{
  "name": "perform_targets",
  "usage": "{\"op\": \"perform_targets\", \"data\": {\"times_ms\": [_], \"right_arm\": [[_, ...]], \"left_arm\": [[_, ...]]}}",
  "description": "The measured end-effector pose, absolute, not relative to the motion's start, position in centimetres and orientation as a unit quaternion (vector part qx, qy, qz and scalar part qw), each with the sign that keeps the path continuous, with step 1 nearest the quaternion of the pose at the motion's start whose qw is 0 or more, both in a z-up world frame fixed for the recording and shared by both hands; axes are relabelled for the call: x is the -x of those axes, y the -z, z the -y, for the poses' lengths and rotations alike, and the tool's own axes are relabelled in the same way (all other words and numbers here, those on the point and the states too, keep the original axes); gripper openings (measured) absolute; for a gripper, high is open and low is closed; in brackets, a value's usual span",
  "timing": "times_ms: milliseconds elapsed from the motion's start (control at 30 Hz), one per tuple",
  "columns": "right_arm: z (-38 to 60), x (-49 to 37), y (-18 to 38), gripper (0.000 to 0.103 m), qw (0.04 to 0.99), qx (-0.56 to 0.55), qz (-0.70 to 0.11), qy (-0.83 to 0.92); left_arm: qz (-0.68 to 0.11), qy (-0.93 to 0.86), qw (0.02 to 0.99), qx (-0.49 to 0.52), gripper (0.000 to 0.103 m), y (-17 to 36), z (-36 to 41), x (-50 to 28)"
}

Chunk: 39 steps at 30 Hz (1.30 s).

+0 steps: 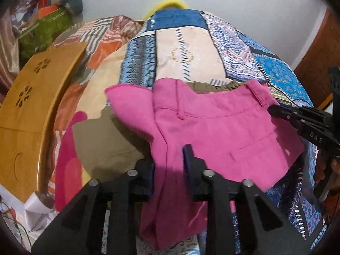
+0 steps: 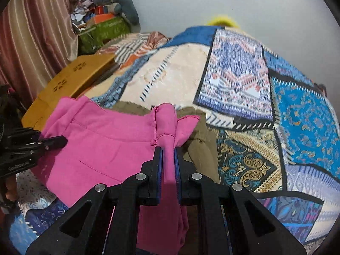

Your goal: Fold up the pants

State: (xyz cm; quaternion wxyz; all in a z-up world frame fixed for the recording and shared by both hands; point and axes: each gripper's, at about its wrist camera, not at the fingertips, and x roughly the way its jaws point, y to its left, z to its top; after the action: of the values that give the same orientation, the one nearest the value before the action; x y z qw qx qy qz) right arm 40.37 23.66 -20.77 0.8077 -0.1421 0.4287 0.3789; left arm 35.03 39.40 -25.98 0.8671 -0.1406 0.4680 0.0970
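The pink pants hang over the near edge of a bed, waistband toward the far side. My left gripper has pink fabric between its fingers, with a visible gap between the jaws. My right gripper is shut on a bunched fold of the pink pants. Each gripper shows in the other view: the right one at the right side of the waistband, the left one at the pants' left edge. A khaki garment lies under the pants, also visible in the right wrist view.
A patchwork bedspread covers the bed. A wooden lap table sits at the left. A green box and clutter stand at the far left by a curtain. A yellow object lies by the wall.
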Motion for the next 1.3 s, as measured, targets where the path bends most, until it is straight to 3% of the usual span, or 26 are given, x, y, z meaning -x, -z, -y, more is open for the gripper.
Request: {"op": "perform_targets", "data": {"times_ms": [200,267,400,867,1067,1133,1200,1300], "right_arm": [[-22.8,-40.2,20.3,0.017,0.809,0.155,-0.435,-0.365],[-22.1,-39.8,19.5,0.024,0.812,0.155,-0.432,-0.360],[-20.6,-38.6,16.6,0.024,0.825,0.151,-0.407,-0.361],[-11.8,-24.5,-0.9,0.024,0.865,0.059,-0.248,-0.431],[-7.5,-16.9,-5.7,0.024,0.874,0.025,-0.171,-0.454],[-6.3,-14.6,-6.5,0.024,0.876,0.019,-0.148,-0.458],[-5.4,-12.8,-6.9,0.025,0.878,0.014,-0.131,-0.460],[-4.2,-9.9,-7.3,0.037,0.881,0.006,-0.104,-0.462]], "left_arm": [[-0.466,-0.128,0.867,0.118,0.038,24.8,-39.6,-33.4],[-0.471,-0.143,0.864,0.108,0.037,24.5,-39.8,-32.6],[-0.469,-0.145,0.865,0.098,0.037,22.6,-39.5,-30.8],[-0.282,-0.125,0.949,0.069,0.037,2.8,-28.1,-17.6],[-0.200,-0.108,0.972,0.057,0.038,-3.1,-22.3,-9.9],[-0.172,-0.115,0.977,0.043,0.040,-4.3,-20.6,-7.5],[-0.146,-0.118,0.981,0.039,0.050,-5.3,-19.1,-4.9],[-0.119,-0.129,0.984,0.033,0.065,-5.9,-17.4,-1.8]]}}
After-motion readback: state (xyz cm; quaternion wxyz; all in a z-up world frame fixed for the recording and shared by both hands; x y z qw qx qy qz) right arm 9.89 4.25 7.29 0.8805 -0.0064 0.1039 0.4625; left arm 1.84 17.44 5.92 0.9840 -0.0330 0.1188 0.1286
